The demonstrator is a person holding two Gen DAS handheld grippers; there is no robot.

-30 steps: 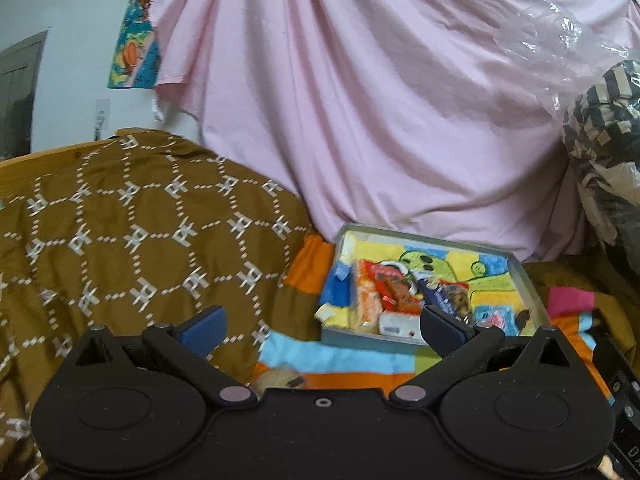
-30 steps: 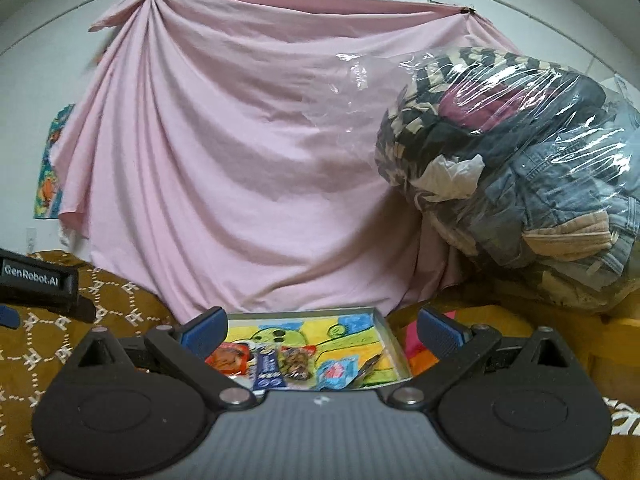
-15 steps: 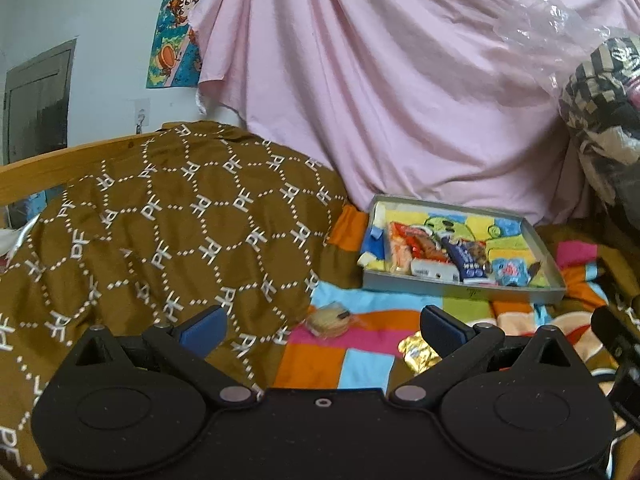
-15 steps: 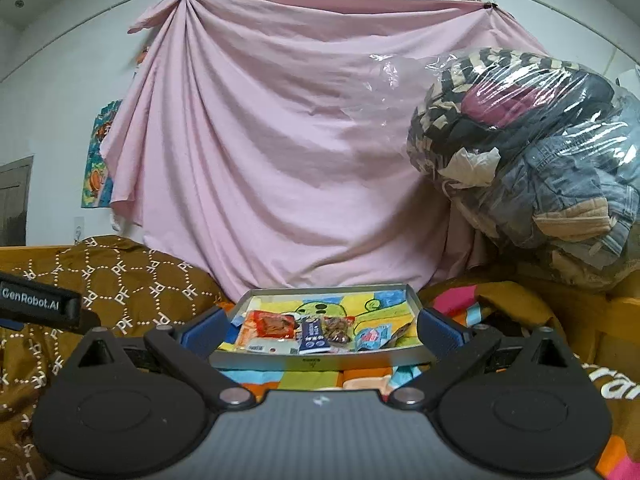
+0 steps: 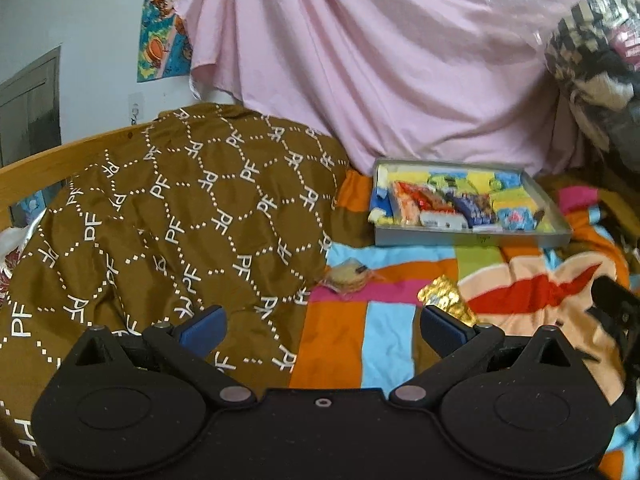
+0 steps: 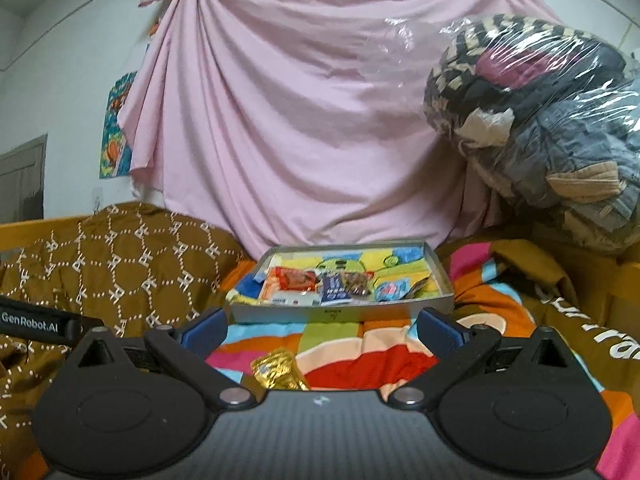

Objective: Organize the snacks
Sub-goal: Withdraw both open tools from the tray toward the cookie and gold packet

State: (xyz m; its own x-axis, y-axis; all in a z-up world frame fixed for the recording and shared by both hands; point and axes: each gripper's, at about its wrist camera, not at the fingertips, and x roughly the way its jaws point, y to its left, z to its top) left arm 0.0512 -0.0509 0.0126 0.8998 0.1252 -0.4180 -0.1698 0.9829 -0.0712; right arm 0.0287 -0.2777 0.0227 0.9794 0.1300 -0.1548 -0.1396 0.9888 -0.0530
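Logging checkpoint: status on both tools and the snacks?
Left tool, right tool: open, empty. Gold snack, round snack loose on blanket; others in tray. Nothing in the way.

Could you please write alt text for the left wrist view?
Open, empty left tongs point over a colourful blanket toward a grey tray of snacks. A round cookie pack and gold packet lie loose nearer, beside a brown quilt.

Bedspread (image 6: 360,344) lies open before tray (image 6: 340,314), gold wrapper (image 6: 280,370) nearest.
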